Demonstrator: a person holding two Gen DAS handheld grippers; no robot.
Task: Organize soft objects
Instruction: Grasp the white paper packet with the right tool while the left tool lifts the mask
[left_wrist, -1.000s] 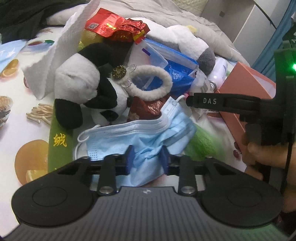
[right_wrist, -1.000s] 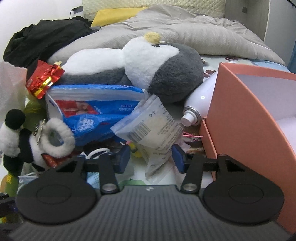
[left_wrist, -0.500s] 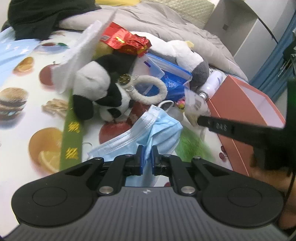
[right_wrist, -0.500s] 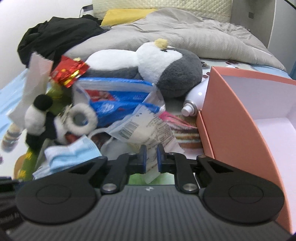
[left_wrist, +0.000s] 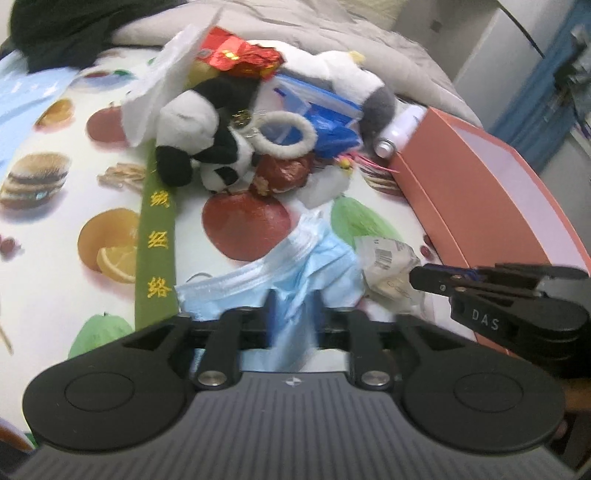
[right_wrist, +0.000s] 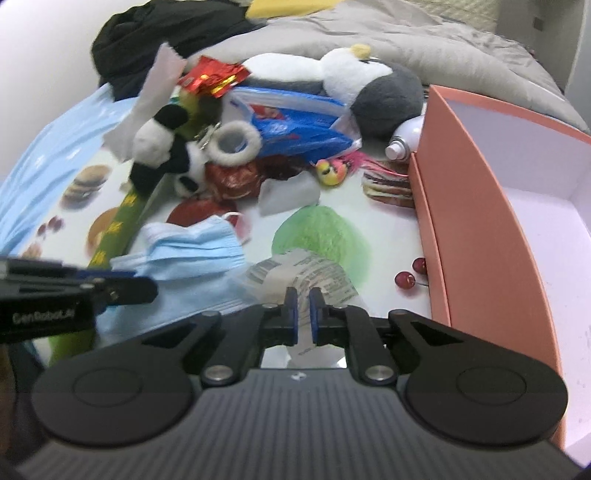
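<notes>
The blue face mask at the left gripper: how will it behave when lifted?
The mask looks thin and pleated, so probably floppy and very light. It already bunches between the opening left gripper, so it will likely drape. Its ear loop may snag.

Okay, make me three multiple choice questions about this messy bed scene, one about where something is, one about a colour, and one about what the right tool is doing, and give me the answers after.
1. Where does the open box sit relative to the pile of soft toys?
A. To its right
B. To its left
C. On top of it

2. What colour is the face mask?
A. Black
B. Yellow
C. Light blue

3. What is the right tool doing?
A. Open over the panda
B. Shut on the clear labelled packet
C. Holding the spray bottle

Answers:
1. A, the right wrist view shows the box along the right edge, past the grey and white plush.
2. C, its pleated fabric is pale blue.
3. B, the packet is pinched between its nearly closed pads.
</notes>
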